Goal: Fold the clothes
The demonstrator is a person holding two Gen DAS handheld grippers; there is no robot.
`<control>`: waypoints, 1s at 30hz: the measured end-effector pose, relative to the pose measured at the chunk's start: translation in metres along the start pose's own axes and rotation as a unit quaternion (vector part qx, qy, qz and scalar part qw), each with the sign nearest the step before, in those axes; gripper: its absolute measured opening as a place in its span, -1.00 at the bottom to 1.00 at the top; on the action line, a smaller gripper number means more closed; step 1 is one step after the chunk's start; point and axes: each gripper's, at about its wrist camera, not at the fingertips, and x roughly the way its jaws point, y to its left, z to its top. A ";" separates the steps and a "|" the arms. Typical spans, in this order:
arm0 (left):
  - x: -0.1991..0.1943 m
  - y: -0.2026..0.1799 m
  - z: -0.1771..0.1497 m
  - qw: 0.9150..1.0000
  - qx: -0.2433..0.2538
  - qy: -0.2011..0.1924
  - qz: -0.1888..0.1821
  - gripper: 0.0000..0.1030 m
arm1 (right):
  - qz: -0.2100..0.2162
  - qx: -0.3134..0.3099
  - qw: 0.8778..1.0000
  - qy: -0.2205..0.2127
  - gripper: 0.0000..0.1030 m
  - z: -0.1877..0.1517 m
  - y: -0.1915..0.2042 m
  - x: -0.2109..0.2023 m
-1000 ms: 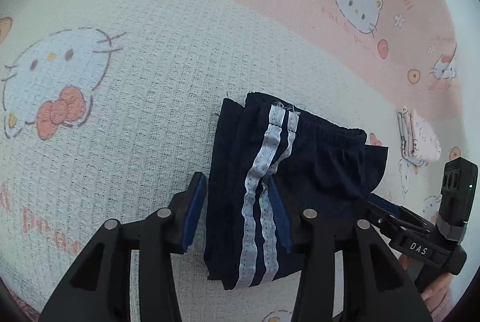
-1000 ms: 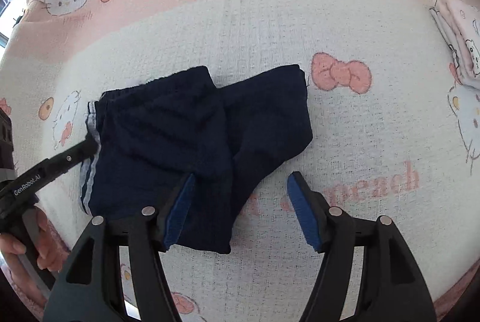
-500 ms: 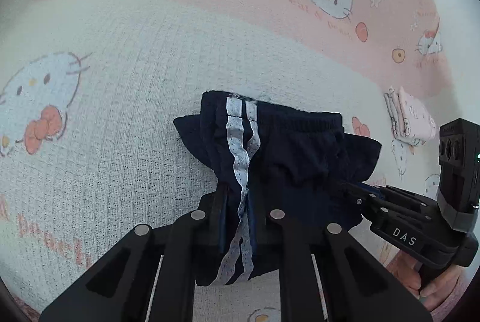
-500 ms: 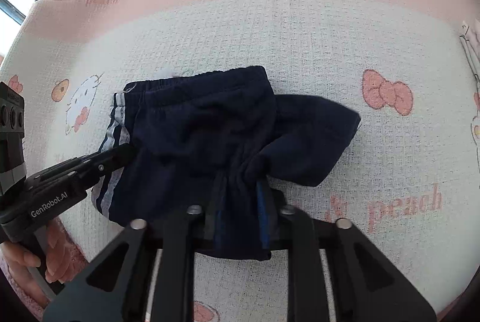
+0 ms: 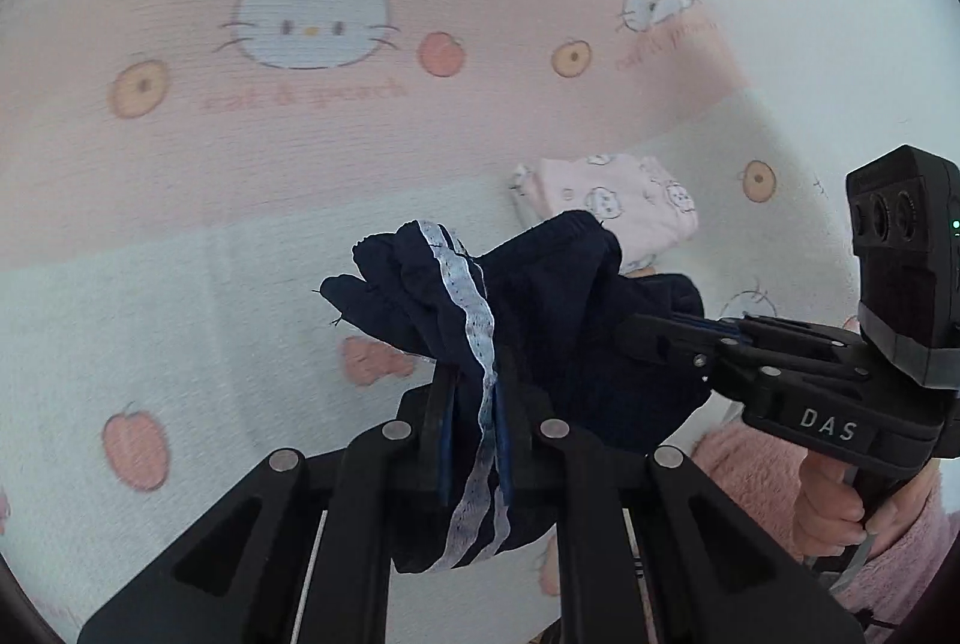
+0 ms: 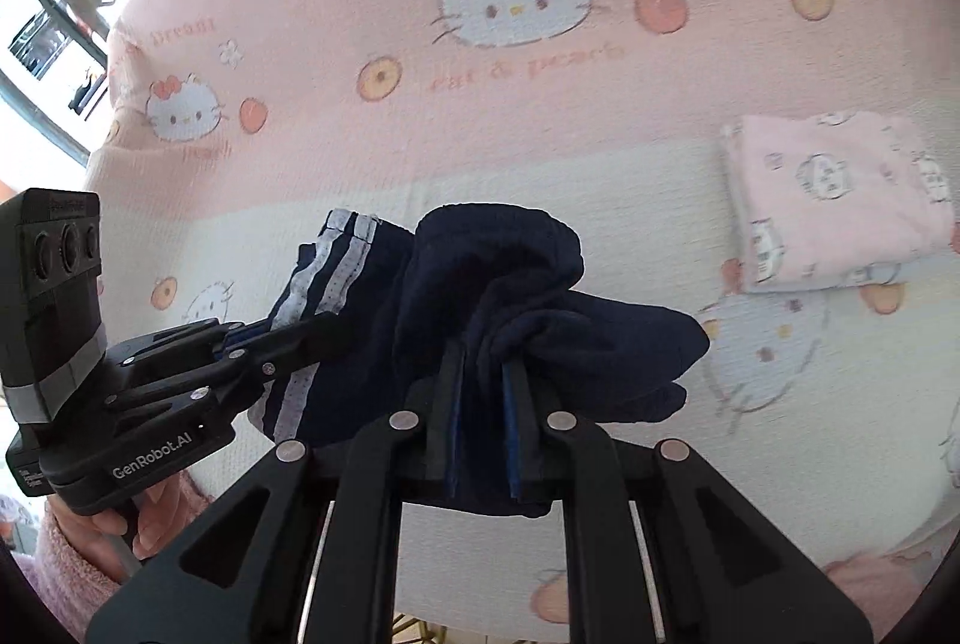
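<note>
Where my two pairs of jaws point, one big blanket (image 5: 180, 248) fills nearly everything ahead, pink across its far band and white nearer me, printed with cat faces and peaches. Beyond my fingers and off to the right lies one folded pink garment (image 6: 840, 200), flat on the blanket, well clear of my grip.

Between and above my jaws hangs the one pair of navy shorts (image 5: 540, 302), bunched and lifted off the blanket, with two white stripes running down its side seam. My left gripper (image 5: 474, 434) is clamped on the striped edge, its blue pads pressed to the cloth with the stripes running between them. My right gripper (image 6: 483, 422) is clamped on the plain navy side, the fabric crumpled up over its fingertips.

Both pairs of jaws have just drawn together on the cloth. Each gripper shows in the other's camera, fingers buried in the shorts, held by a hand (image 5: 834, 506) in a fuzzy pink sleeve (image 5: 750, 470).
</note>
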 end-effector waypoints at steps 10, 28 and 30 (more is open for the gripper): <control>0.108 -0.101 0.089 0.999 0.020 -0.022 -0.043 -0.78 | -0.109 0.030 0.991 -0.065 -0.80 0.097 -0.167 -0.084; 0.173 -0.112 0.102 0.997 0.077 -0.025 -0.010 -0.56 | -0.141 0.009 0.985 -0.103 -0.45 0.112 -0.237 -0.051; 0.197 -0.116 0.099 0.996 0.091 0.009 0.014 -0.56 | -0.149 -0.013 0.987 -0.055 -0.45 0.115 -0.236 -0.023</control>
